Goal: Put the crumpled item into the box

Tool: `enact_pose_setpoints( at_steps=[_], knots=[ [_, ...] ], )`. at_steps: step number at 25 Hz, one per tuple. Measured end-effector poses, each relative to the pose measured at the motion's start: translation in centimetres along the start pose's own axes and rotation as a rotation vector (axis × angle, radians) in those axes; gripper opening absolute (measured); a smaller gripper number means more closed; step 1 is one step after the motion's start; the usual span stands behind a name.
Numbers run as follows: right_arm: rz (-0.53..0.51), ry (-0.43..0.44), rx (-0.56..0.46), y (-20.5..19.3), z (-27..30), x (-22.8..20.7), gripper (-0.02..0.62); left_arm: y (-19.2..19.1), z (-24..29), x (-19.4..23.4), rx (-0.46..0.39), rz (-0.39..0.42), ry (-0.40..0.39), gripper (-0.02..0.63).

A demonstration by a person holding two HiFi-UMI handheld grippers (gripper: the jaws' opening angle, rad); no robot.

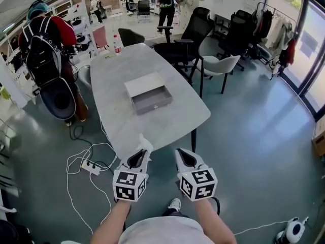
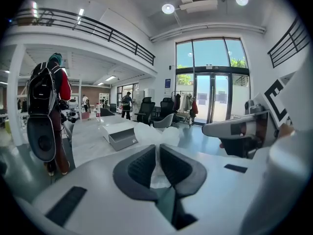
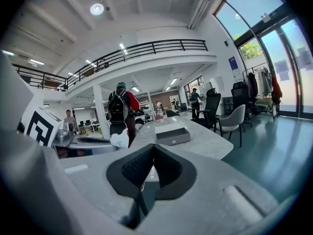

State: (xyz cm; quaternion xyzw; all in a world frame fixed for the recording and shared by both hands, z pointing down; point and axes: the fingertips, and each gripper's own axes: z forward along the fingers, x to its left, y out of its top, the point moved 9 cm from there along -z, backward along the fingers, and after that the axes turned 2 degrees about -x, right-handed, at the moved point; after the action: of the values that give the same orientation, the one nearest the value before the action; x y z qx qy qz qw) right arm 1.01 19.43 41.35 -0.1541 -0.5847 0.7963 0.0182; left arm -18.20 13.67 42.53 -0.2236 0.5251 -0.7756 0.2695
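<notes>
White crumpled item [image 1: 145,143] is clamped in the left gripper [image 1: 140,154], which is held in the air off the near end of the table [image 1: 117,80], above the floor. In the left gripper view the 2 jaws are clenched on the item [image 2: 154,134]: thin white material runs down between the pads, and its bulk bulges out beyond the tips of the left gripper [image 2: 157,149].

The right gripper [image 1: 182,155] is level with the left one and just beside it, not touching it. In the right gripper view its jaws are pressed together at the tips with nothing held between them [image 3: 153,148]. That view also shows the item [image 3: 119,140] at the left gripper's tip.

The box [image 1: 152,104] is grey, open at the top, and sits near the middle of the grey table, well apart from both grippers. Its interior appears empty.

A bottle [image 1: 117,43] stands at the far end of the table. A person with a black backpack [image 1: 43,50] stands at the table's left side.
</notes>
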Motion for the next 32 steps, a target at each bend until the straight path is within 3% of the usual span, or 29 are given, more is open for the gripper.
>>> enact_pose_setpoints(
  at_steps=[14,32],
  knots=[
    [-0.004,0.085,0.022,1.3,3.0,-7.5,0.005,1.0,6.5,-2.3,0.022,-0.018,0.08,0.029],
    [-0.043,0.15,0.04,3.0,8.9,-10.2,0.005,2.3,11.8,0.3,0.021,-0.043,0.11,0.029]
  ],
)
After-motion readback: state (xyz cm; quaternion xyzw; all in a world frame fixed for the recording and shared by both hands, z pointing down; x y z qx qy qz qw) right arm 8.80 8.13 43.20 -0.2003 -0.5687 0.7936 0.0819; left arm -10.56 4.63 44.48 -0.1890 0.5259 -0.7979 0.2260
